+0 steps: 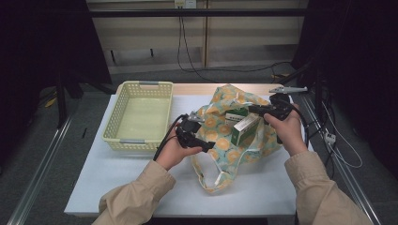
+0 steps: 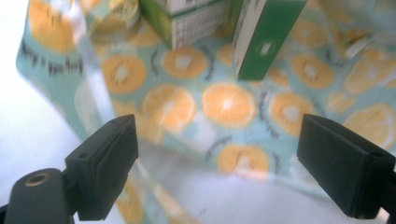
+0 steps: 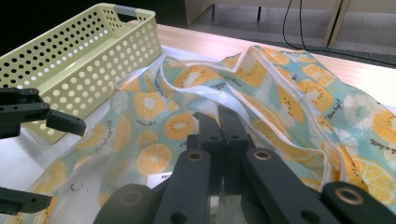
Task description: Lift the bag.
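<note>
A white desk (image 1: 117, 173) stands on grey flooring in a dim room, with a perforated pale-yellow plastic basket (image 1: 141, 115) near its far-left corner. Toward the right edge lies a soft orange-print cloth bag (image 1: 225, 136) holding green-and-white boxes (image 1: 244, 129). The left claw (image 2: 219, 158) gapes wide at the bag; the right claw (image 3: 220, 135) pinches its fabric.

Both green boxes (image 2: 261, 39) run off the top edge; their print is blurred.

lab | black curtains (image 1: 42, 42) | cables (image 1: 187, 51) | metal rails (image 1: 42, 164)
</note>
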`<state>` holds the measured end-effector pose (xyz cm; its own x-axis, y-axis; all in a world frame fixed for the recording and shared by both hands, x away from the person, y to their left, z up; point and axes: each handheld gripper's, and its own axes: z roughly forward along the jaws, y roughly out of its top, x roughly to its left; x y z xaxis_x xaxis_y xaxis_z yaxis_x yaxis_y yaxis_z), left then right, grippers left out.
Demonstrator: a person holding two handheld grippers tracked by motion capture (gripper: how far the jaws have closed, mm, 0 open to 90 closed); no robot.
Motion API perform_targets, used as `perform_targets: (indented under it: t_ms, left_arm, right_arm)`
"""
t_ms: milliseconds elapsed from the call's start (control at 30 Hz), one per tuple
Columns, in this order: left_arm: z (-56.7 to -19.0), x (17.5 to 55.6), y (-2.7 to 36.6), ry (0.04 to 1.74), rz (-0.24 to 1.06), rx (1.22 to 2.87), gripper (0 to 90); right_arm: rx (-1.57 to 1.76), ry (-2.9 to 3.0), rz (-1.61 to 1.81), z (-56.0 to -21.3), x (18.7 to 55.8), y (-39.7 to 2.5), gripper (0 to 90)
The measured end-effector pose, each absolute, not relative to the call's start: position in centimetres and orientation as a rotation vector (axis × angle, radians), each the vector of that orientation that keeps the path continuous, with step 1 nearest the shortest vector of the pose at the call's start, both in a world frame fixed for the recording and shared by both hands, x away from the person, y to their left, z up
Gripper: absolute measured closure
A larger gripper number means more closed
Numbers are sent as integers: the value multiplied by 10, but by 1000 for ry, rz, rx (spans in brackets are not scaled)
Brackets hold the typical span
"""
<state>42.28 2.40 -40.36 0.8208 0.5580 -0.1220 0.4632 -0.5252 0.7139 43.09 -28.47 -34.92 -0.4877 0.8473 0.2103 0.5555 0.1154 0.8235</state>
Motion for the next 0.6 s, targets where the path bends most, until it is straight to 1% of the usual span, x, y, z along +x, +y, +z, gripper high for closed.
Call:
perform_targets:
  t_ms: [133,300,367,433,500,600]
  left_arm:
    - [-409,419,27,753,153,2254,130]
    - [-420,416,27,790,201,2303,142]
    - [-426,416,25,792,153,2295,135]
    - [-430,419,22,808,174,2326,133]
    - [-435,423,17,852,166,2308,126]
    - [-441,429,10,890,194,2283,152]
  right_arm:
    - [1379,2085,1317,-352,430,-286,900]
    - [1384,2085,1314,-355,428,-289,900]
    - [1385,2084,1311,-356,427,-290,900]
    - [1384,2085,1310,-356,427,-291,900]
    - [1386,2081,1311,-356,427,-292,900]
    - [1384,2083,1315,-356,427,-291,900]
